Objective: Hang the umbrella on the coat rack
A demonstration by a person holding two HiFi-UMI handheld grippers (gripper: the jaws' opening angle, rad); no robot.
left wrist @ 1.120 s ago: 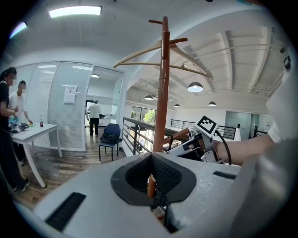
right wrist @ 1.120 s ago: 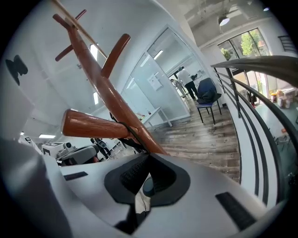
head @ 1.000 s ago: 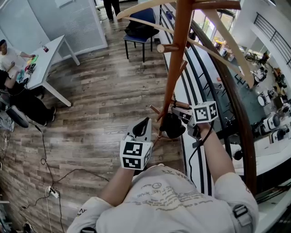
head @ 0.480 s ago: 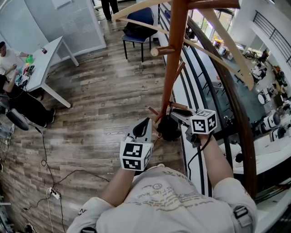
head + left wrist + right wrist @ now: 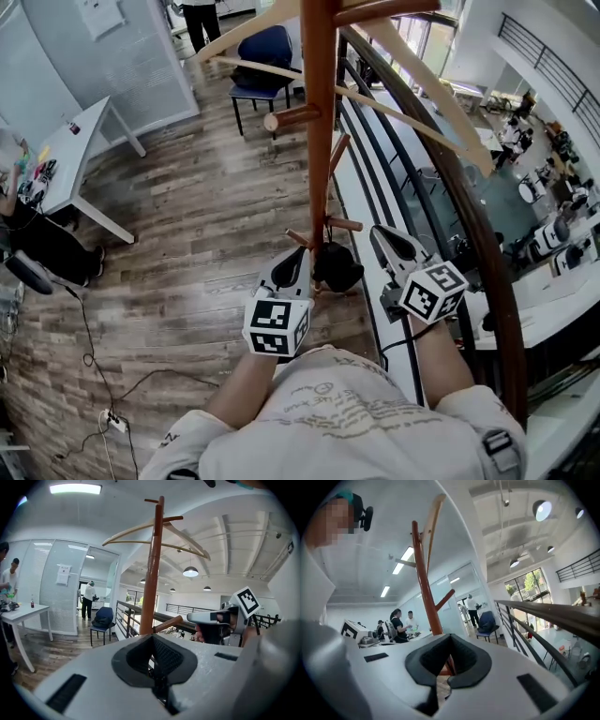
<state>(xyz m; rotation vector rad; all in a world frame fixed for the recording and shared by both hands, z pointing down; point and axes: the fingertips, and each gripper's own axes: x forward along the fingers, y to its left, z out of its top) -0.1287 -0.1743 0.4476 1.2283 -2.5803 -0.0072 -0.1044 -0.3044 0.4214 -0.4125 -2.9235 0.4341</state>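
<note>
The brown wooden coat rack [image 5: 319, 122] stands right in front of me, with short pegs low on its pole. A black folded umbrella [image 5: 337, 267] hangs against the pole just under a low peg [image 5: 344, 225]. My left gripper [image 5: 300, 253] is shut and empty, its tip beside the umbrella's left side. My right gripper [image 5: 381, 234] is also shut and empty, a little apart to the right of the umbrella. In the left gripper view the pole [image 5: 151, 573] rises ahead and the right gripper [image 5: 211, 617] shows at the right. The right gripper view shows the pole [image 5: 424, 583].
Light wooden hangers [image 5: 431, 70] hang from the rack's top. A railing with a dark handrail [image 5: 473, 225] runs along the right. A blue chair with a black bag [image 5: 261, 54], a white table [image 5: 80, 141] and floor cables [image 5: 94, 328] lie to the left.
My right gripper has drawn back from the umbrella, to the right and toward me. The umbrella stays at the pole. The left gripper has barely moved.
</note>
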